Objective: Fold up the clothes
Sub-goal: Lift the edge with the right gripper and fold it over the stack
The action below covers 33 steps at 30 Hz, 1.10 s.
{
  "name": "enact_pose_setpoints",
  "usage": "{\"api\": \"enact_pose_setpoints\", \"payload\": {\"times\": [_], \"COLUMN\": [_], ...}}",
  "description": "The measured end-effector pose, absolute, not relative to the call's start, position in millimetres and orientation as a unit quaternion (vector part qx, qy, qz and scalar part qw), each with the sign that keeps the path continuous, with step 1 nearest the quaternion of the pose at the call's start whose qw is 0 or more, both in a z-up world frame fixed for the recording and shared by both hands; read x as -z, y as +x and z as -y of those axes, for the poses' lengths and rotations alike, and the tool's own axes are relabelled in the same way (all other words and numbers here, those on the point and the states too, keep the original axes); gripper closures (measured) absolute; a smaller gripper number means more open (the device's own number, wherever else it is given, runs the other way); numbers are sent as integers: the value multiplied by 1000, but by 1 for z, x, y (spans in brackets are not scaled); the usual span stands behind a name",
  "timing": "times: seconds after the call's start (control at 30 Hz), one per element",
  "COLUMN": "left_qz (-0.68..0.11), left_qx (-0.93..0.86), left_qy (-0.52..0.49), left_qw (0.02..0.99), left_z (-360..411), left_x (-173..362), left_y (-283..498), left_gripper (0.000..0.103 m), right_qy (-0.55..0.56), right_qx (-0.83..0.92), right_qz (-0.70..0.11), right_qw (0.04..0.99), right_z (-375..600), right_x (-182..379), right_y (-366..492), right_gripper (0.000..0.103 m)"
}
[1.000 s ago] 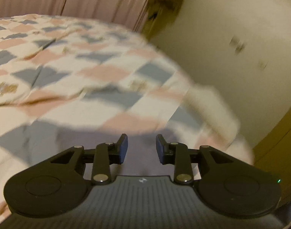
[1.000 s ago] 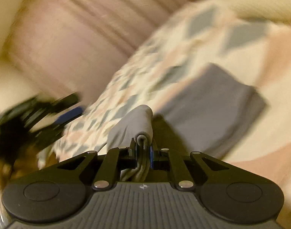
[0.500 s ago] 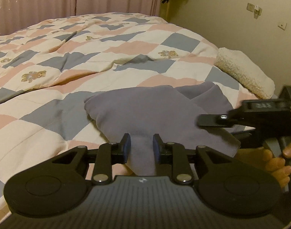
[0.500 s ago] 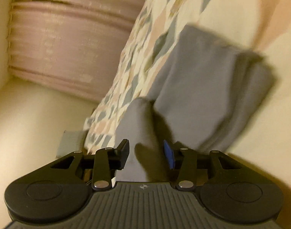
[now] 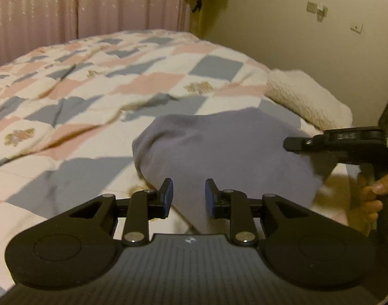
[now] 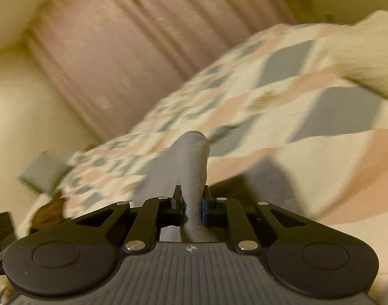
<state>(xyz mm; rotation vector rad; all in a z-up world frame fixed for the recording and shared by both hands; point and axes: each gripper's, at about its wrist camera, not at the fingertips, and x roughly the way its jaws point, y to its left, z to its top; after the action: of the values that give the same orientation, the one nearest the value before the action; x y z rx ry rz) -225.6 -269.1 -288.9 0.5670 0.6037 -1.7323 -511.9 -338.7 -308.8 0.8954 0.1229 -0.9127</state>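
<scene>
— What do we see of the garment?
— A plain grey-blue garment (image 5: 227, 150), soft and bunched, lifted over the checked quilt (image 5: 97, 96); one fold is pinched upright; its lower tip hangs down.

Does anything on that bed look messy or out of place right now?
Nothing looks damaged or spilled. The grey garment is bunched in a lump on the checked quilt, not flat. The right gripper pinches a fold of it; the left gripper is open around a corner. The quilt is rumpled too.
</scene>
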Motion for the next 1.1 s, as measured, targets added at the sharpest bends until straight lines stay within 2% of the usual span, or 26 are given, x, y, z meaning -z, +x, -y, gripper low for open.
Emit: {"api": "enact_pose_setpoints", "payload": {"times": [0.13, 0.37, 0.47, 0.57, 0.63, 0.73, 0.8, 0.83, 0.93, 0.97, 1.1], "left_qz": [-248, -239, -227, -208, -194, -174, -151, -136, -108, -113, -133], "left_qx": [741, 737, 743, 760, 771, 788, 797, 795, 781, 781, 790], "left_qy": [254, 251, 251, 260, 266, 276, 300, 321, 358, 355, 316], "left_qw": [570, 580, 578, 558, 544, 523, 503, 497, 501, 502, 509], "left_z": [266, 275, 273, 268, 265, 260, 248, 242, 240, 241, 235], "left_x": [293, 288, 284, 286, 287, 288, 300, 311, 341, 343, 318], "left_y": [-232, -227, -229, -241, -248, -260, -272, -279, -288, -286, -276], "left_gripper": [81, 81, 81, 81, 81, 81, 81, 81, 81, 81, 81], "right_qy": [472, 465, 484, 460, 408, 343, 337, 338, 347, 348, 358], "right_qx": [452, 454, 456, 485, 520, 527, 497, 489, 502, 507, 513], "right_qz": [-57, -54, -71, -56, -55, -63, -81, -96, -147, -151, -154], "right_qw": [755, 758, 743, 742, 748, 775, 796, 798, 779, 774, 765], "right_z": [348, 347, 352, 344, 332, 313, 309, 310, 317, 320, 322], "right_x": [345, 349, 361, 349, 332, 314, 318, 324, 352, 357, 351], "right_y": [-534, -535, -534, -534, -531, -521, -510, -505, -496, -496, -498], "right_gripper": [90, 89, 77, 59, 59, 60, 71, 72, 90, 101, 103]}}
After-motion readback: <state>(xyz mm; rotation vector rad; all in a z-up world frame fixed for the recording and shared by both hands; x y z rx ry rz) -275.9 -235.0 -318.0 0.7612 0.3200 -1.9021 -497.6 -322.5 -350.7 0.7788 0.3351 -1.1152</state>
